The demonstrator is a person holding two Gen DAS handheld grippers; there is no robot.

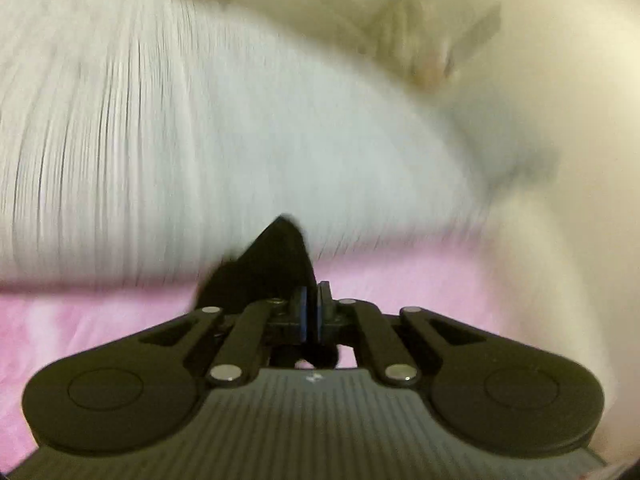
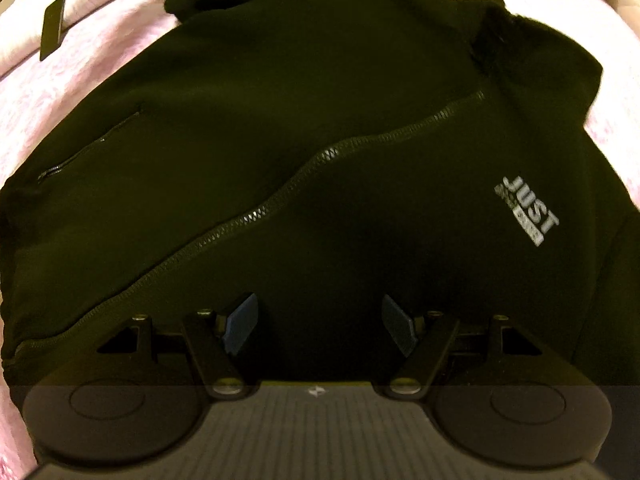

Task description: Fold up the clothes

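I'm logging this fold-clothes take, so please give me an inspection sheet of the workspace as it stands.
Surface: pink blanket, soft, under the garment.
Job's things: black zip jacket spread out, zipper diagonal, grey logo visible.
Clutter: dark flat object on the blanket, identity unclear.
Grippers: left gripper shut on a black fabric corner; right gripper open above the jacket.
Cables: nothing seen.
Surroundings: white ribbed bedding, blurred; cream wall.
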